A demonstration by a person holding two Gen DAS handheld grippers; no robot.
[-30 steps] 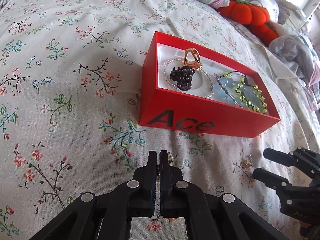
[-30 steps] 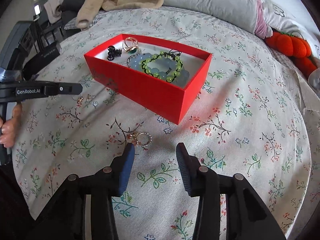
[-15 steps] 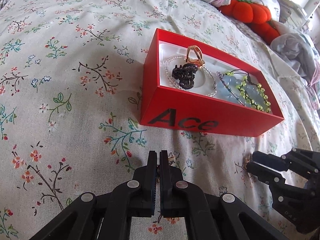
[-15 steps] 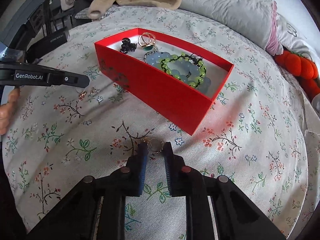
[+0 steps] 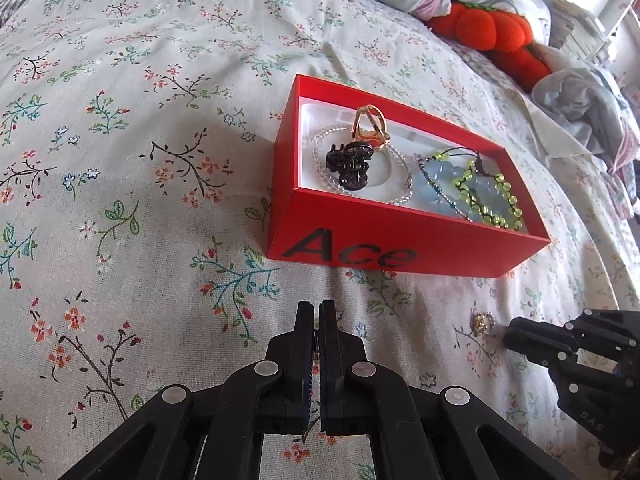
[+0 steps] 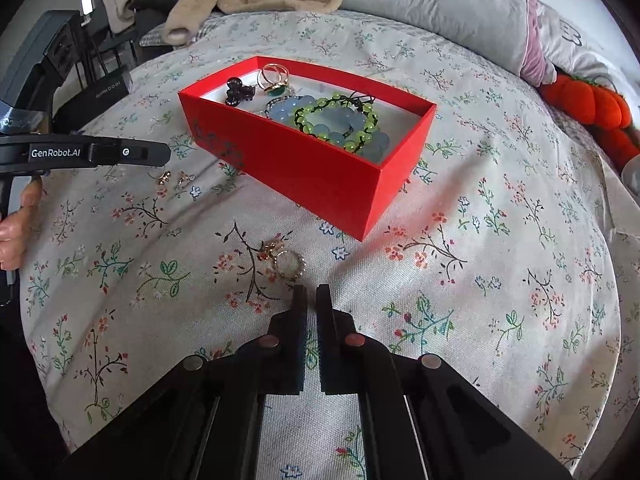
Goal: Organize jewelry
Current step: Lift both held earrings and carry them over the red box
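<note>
Right claw (image 6: 311,292) pinched down to a thin slit, nothing in it, parked just short of the little cluster of rings (image 6: 286,262) on the floral bedspread (image 6: 480,300). Looks like the grab for those rings, so: open up wide first, come in low, straddle one band rather than the whole clump, and press a touch into the soft cover before closing. Thin metal on squishy fabric, so probably easy to skid off or snag a thread. Worth lifting slowly and checking for a glint between the pads.

Left claw (image 5: 315,308) also closed almost flat. Maybe a speck of something in the slit, can't tell from here. Pair of small earrings (image 6: 172,178) loose on the bedspread right by its tip, best kept out of the right claw's path.

Further back, open red box (image 6: 320,168) close behind the rings, already holding a black hair clip (image 6: 239,90), a gold ring (image 6: 274,76) and green and blue bead bracelets (image 6: 336,120). Probably the safest drop spot: any bare white patch near the clip end. Release low to avoid a bounce.
</note>
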